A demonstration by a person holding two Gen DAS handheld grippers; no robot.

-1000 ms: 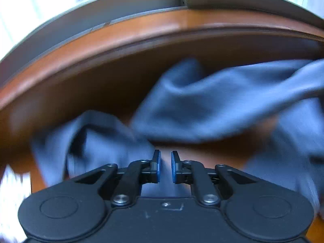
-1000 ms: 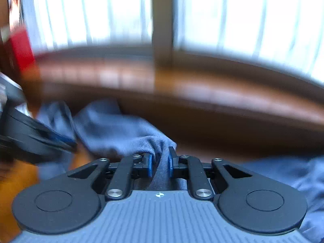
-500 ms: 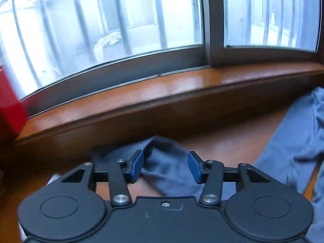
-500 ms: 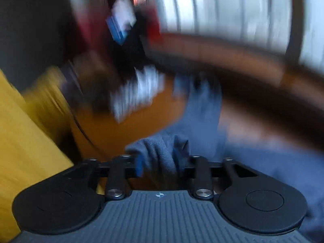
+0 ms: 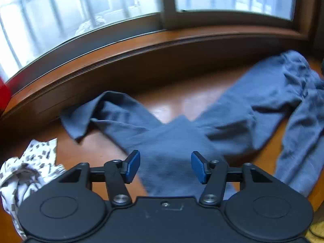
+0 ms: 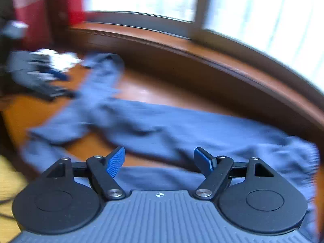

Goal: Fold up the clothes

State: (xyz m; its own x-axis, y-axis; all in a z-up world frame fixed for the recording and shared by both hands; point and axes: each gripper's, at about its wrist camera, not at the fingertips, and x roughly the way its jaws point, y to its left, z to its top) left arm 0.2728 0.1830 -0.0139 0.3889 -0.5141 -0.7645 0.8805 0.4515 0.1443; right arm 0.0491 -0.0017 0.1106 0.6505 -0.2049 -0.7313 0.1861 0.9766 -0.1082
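Blue-grey trousers (image 5: 239,119) were spread across the brown wooden surface (image 5: 178,99) below the window sill (image 5: 141,46), their two legs laid in a wide V that met just ahead of the left gripper (image 5: 165,167). One leg was run toward the upper left, its end turned over near the sill; the other was stretched to the upper right, where the cloth was bunched and creased. In the right wrist view the same trousers (image 6: 182,129) were seen, blurred, as a long band lying across the surface, with one leg angled away to the upper left.

The left gripper was held above the garment with its jaws parting. Cloth was seen in the gap between its blue pads (image 5: 132,166), but neither pad was pressed against it, so nothing was gripped. The right gripper (image 6: 160,162) was likewise held over the trousers with its jaws spreading wider; the fabric lay beneath and between the pads (image 6: 115,162) without being pinched.

A white cloth with dark specks (image 5: 26,168) was crumpled at the left edge of the surface, just beside the left gripper's body and apart from the trousers. In the right wrist view a blurred heap of dark and white items (image 6: 40,70) was placed at the far left, and a red object (image 6: 75,6) was set beside the window (image 6: 263,16). What the heap was made of could not be told.
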